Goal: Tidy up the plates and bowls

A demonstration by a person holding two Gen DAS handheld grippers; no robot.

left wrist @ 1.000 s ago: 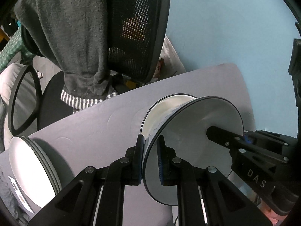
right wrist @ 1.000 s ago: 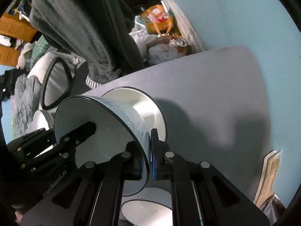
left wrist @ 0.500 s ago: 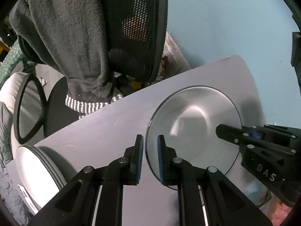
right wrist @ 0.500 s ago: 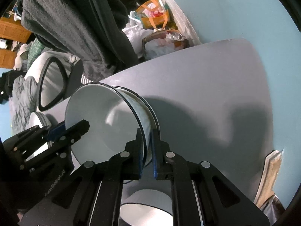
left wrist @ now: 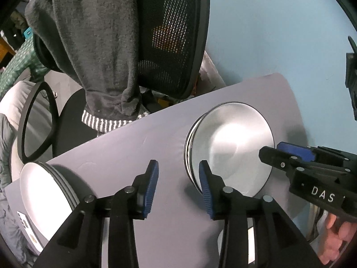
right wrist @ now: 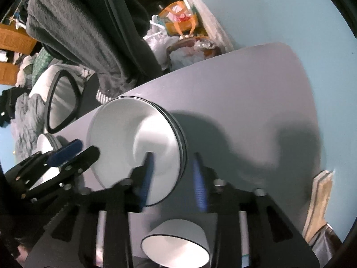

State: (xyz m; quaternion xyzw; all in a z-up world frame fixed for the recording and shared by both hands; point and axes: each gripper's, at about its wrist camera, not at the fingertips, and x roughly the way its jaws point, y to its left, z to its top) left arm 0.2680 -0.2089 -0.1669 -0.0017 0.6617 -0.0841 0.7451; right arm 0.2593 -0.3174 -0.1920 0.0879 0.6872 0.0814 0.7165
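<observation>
A stack of white bowls with dark rims [left wrist: 232, 149] rests on the grey table [left wrist: 138, 147]; it also shows in the right wrist view [right wrist: 138, 147]. My left gripper [left wrist: 178, 189] is open, its right finger next to the stack's near-left rim. My right gripper [right wrist: 173, 176] is open, blurred, with its fingers on either side of the stack's near rim. A stack of white plates [left wrist: 44, 201] sits at the table's left end. A single white bowl [right wrist: 176, 243] sits near my right gripper's base.
A black mesh office chair [left wrist: 169, 35] draped with a grey garment [left wrist: 93, 44] stands behind the table. A blue wall [right wrist: 279, 11] runs along the right. Bags and clutter [right wrist: 180, 29] lie on the floor beyond the table's far end.
The top bowl, held by both grippers, came down onto the bowl on the table. Both grippers have opened and let go of it.
</observation>
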